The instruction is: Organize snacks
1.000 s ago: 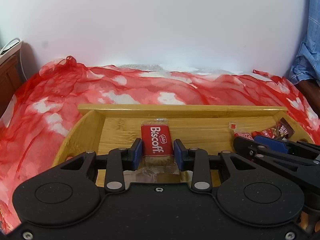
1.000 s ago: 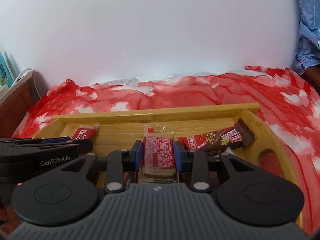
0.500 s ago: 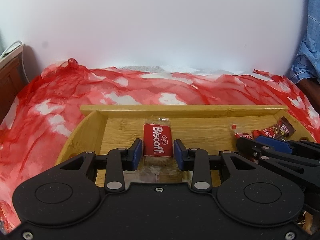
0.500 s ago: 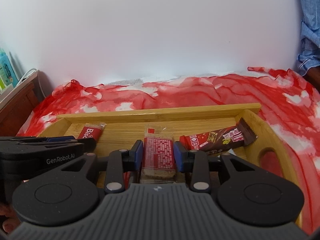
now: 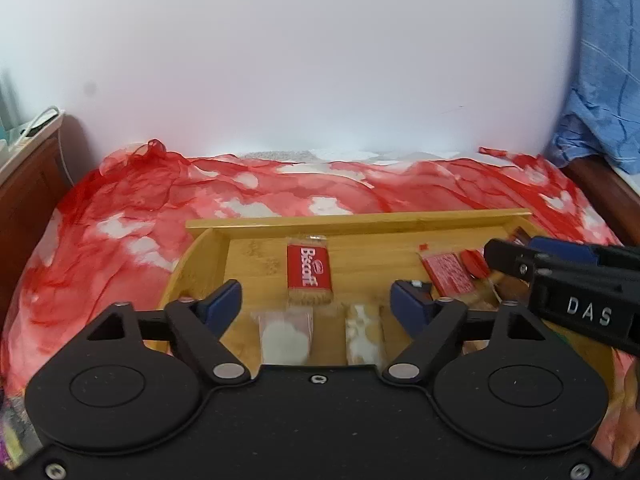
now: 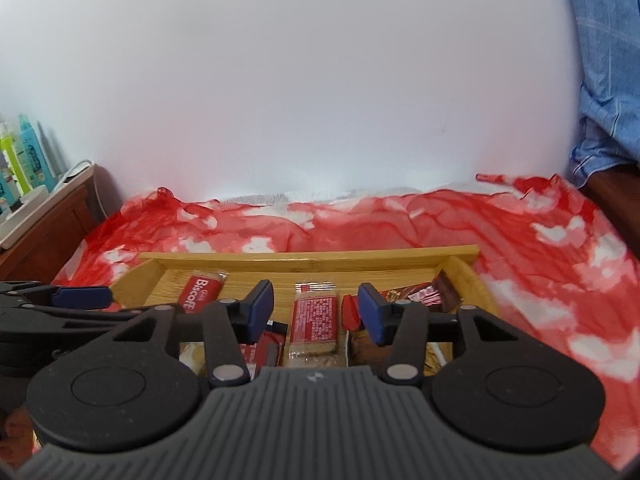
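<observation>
A bamboo tray [image 5: 352, 218] lies on a red and white cloth. A red Biscoff packet [image 5: 309, 274] lies flat in it, in front of my open, empty left gripper [image 5: 316, 300]. A second red biscuit packet [image 6: 313, 320] lies flat in the tray between the tips of my open, empty right gripper [image 6: 316, 304]; it also shows in the left wrist view [image 5: 448, 272]. A brown chocolate bar [image 6: 424, 294] lies at the tray's right end. The Biscoff packet also shows in the right wrist view [image 6: 200, 286].
Two pale wrapped snacks [image 5: 286, 334] lie at the tray's near side, with more wrappers under the right gripper. The red cloth [image 5: 120, 240] covers the surface around the tray. A wooden cabinet [image 6: 48, 224] with bottles stands at left. A white wall is behind.
Both grippers have opened and let go of their biscuit packets, which now lie in the tray. Both grippers have drawn back and up a little.
</observation>
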Motion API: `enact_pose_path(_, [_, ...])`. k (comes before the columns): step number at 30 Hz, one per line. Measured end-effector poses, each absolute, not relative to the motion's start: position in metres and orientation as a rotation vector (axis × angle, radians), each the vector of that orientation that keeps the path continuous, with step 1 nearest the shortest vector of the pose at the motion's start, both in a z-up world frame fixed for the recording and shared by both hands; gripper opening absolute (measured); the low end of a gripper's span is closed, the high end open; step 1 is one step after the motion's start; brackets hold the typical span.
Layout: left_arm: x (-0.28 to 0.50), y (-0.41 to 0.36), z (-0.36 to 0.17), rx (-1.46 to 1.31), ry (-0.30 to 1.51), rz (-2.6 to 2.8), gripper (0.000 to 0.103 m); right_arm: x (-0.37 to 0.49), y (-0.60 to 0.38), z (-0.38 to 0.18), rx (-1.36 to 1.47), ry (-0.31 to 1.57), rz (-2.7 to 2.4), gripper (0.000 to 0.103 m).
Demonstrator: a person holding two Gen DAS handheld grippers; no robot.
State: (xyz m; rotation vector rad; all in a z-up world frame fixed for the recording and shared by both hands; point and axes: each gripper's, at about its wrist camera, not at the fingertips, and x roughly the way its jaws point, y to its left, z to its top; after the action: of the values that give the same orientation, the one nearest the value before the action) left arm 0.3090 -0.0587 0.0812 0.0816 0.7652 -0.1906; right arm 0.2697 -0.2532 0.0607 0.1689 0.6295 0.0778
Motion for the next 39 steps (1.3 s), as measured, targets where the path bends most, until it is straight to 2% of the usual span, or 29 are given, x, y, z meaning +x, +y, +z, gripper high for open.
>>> enact_pose_path(10, [0.24, -0.05, 0.107, 0.099, 0.744, -0.19, 0.093, 0.207, -0.252, 0.09, 0.138, 0.572, 0.102, 0.075])
enact_pose_path(18, [0.18, -0.048, 0.119, 0.083, 0.725, -0.195, 0.096, 0.152, -0.249, 0.102, 0.097, 0.532, 0.113, 0.081])
enact_pose_path(26, [0.131, -0.044, 0.112, 0.055, 0.735, -0.193, 0.098, 0.103, -0.249, 0.099, 0.081, 0.518, 0.101, 0.089])
enact_pose_path(39, [0.082, -0.036, 0.079, 0.074, 0.765, -0.142, 0.099, 0.058, -0.25, 0.075, 0.085, 0.536, 0.072, 0.091])
